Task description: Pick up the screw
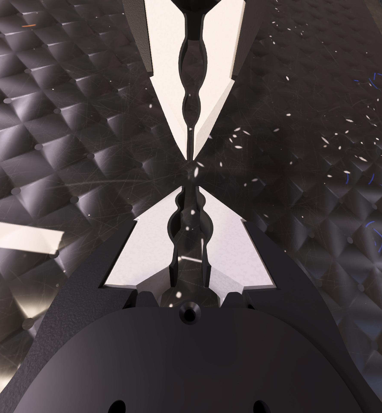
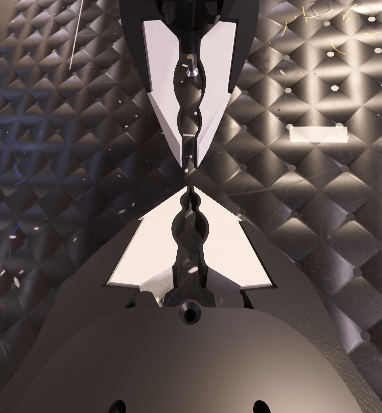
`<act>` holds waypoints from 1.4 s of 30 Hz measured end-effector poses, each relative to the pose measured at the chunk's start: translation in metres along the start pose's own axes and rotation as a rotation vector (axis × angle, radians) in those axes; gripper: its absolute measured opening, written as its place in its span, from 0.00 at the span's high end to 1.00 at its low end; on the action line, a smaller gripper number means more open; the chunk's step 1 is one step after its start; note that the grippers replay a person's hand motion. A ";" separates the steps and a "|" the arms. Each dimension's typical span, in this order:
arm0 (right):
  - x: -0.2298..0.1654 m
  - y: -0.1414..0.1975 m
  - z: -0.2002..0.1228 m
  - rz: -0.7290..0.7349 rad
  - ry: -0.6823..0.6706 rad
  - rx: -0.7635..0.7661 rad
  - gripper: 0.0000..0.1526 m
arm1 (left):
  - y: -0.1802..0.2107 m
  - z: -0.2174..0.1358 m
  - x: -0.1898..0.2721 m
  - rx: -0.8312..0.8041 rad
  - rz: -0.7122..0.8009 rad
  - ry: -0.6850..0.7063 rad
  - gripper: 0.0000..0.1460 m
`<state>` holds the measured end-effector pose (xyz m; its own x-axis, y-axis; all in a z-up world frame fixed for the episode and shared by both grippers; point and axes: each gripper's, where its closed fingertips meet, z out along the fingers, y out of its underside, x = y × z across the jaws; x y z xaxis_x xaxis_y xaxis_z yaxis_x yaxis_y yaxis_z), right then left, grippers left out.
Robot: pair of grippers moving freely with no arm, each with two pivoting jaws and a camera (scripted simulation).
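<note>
The screw (image 2: 190,66), small, silver and with a flat cone head, shows only in the right wrist view. It is seen far off through the wide hollow between the left gripper's fingers, and I cannot tell whether it lies on the plate or is held. My left gripper (image 1: 190,187) has its jaws a narrow gap apart; it also shows in the right wrist view (image 2: 188,166). My right gripper (image 2: 189,187) is shut and empty; it also shows in the left wrist view (image 1: 190,159). The two grippers point tip to tip, a short gap apart.
The surface is a scratched, shiny metal plate (image 2: 297,201) with a grid of small holes. A strip of white tape (image 2: 318,134) lies on it, also in the left wrist view (image 1: 24,238). Blue scribbles (image 2: 13,161) and yellow marks (image 2: 319,29) mark the plate.
</note>
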<state>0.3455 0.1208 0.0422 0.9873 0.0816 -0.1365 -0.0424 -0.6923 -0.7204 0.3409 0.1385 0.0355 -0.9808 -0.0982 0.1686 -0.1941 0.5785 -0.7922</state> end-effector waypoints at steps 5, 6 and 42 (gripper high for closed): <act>0.003 0.000 0.001 -0.003 0.020 -0.011 1.00 | 0.000 0.000 0.000 0.002 0.006 0.000 0.94; 0.003 0.000 0.001 -0.005 0.025 -0.013 1.00 | 0.000 0.000 0.000 0.003 0.006 0.000 0.94; -0.003 0.001 0.003 -0.196 0.132 -0.153 1.00 | -0.001 0.002 0.003 0.005 0.030 -0.007 0.99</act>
<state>0.3418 0.1221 0.0399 0.9862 0.1377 0.0922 0.1652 -0.7732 -0.6122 0.3381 0.1362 0.0355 -0.9862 -0.0867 0.1410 -0.1650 0.5768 -0.8000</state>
